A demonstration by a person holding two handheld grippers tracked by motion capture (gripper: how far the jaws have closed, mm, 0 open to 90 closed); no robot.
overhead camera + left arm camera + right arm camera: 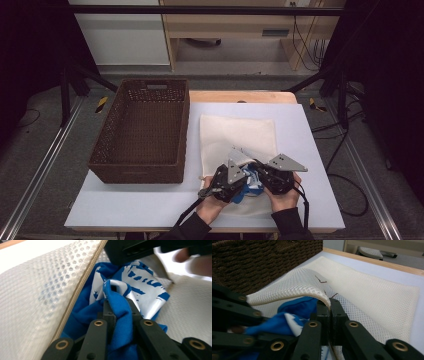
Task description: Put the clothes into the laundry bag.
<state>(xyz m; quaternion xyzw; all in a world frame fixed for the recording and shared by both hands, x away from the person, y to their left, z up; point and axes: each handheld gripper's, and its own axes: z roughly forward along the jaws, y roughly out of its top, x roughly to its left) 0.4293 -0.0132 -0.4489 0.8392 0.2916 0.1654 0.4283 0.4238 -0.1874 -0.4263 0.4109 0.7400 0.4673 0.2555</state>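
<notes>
A cream mesh bag (238, 134) lies flat on the white table, its open end toward the person. A blue and white garment (251, 186) sits at that opening, between both hands. My left gripper (118, 305) is shut on a fold of the blue garment (120, 312), beside the bag's zipped edge (80, 287). My right gripper (329, 305) is shut on the upper edge of the mesh bag (297, 283), holding it lifted above the garment (294, 312). In the high view the left gripper (226, 181) and right gripper (275, 176) sit close together at the table's front.
A dark brown wicker basket (142, 131) stands at the left of the table, close beside the bag. The white table top (305, 150) has bare room to the right of the bag. A wooden edge (240, 96) runs along the far side.
</notes>
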